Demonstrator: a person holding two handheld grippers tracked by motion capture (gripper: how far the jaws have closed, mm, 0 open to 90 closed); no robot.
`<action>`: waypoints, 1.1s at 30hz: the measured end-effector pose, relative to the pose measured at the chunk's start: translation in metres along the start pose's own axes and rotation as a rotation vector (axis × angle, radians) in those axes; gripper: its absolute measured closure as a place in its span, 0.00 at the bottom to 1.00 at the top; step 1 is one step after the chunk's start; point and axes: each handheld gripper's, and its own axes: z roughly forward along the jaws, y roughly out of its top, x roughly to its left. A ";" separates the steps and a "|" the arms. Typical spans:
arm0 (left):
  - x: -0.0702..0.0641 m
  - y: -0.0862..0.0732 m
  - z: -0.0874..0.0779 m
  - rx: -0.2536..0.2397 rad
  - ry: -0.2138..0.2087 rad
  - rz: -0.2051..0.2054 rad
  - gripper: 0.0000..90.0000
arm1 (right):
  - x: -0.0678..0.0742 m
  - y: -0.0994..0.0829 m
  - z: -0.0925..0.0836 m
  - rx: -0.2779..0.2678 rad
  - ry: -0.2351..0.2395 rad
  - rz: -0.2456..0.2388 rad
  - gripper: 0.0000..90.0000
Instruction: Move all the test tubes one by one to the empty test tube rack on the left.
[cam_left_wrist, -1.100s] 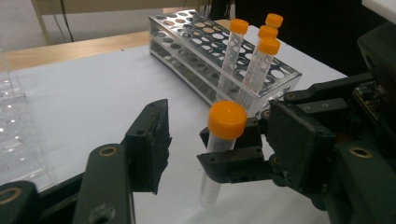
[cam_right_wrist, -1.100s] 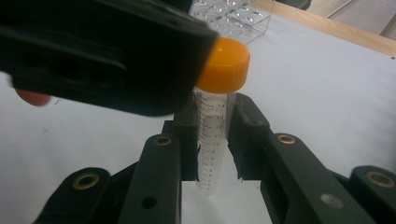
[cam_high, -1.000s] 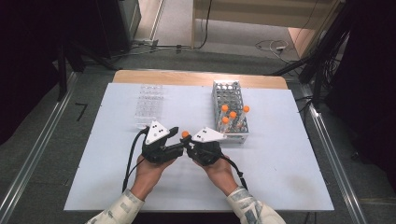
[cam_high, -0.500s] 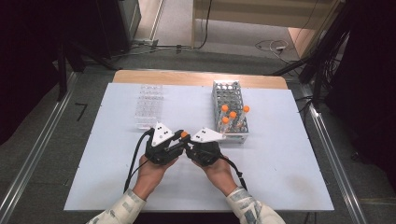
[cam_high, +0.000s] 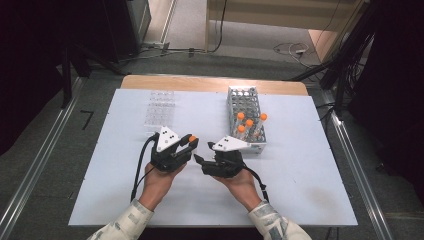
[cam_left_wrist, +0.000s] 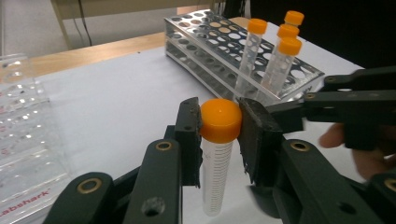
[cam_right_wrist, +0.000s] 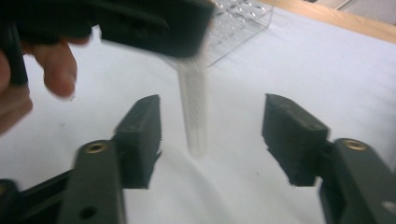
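Observation:
A clear graduated tube (cam_left_wrist: 215, 172) with an orange cap (cam_left_wrist: 220, 120) hangs upright just above the white table. My left gripper (cam_left_wrist: 219, 123) is shut on the cap, one pad on each side. From above, the left gripper (cam_high: 190, 143) is left of centre with the orange cap (cam_high: 193, 138) at its tip. My right gripper (cam_right_wrist: 212, 135) is open. Its jaws have just been opening, and the blurred tube (cam_right_wrist: 194, 107) stands between them untouched. Seen from the high view, the right gripper (cam_high: 200, 161) points left toward the tube.
A metal rack (cam_high: 245, 100) behind the right hand holds several orange-capped tubes (cam_high: 248, 123); rack (cam_left_wrist: 210, 42) also close ahead of the left gripper. A clear plastic rack (cam_high: 160, 107) lies at the back left. The white board (cam_high: 310, 170) has bare room on the right.
The left gripper has closed on the tube's cap. The right gripper's jaws have spread apart, letting go of the tube body. Both hands stayed about where they were.

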 end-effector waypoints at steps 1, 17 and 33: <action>0.000 0.000 0.000 0.000 0.000 0.000 0.78 | -0.002 -0.002 -0.004 -0.001 -0.003 0.005 0.35; 0.026 0.015 -0.005 -0.026 0.056 -0.072 0.78 | -0.033 -0.038 -0.066 -0.004 -0.064 0.065 0.24; 0.058 0.035 -0.002 -0.048 0.150 -0.099 0.78 | -0.042 -0.047 -0.077 0.004 -0.088 0.082 0.22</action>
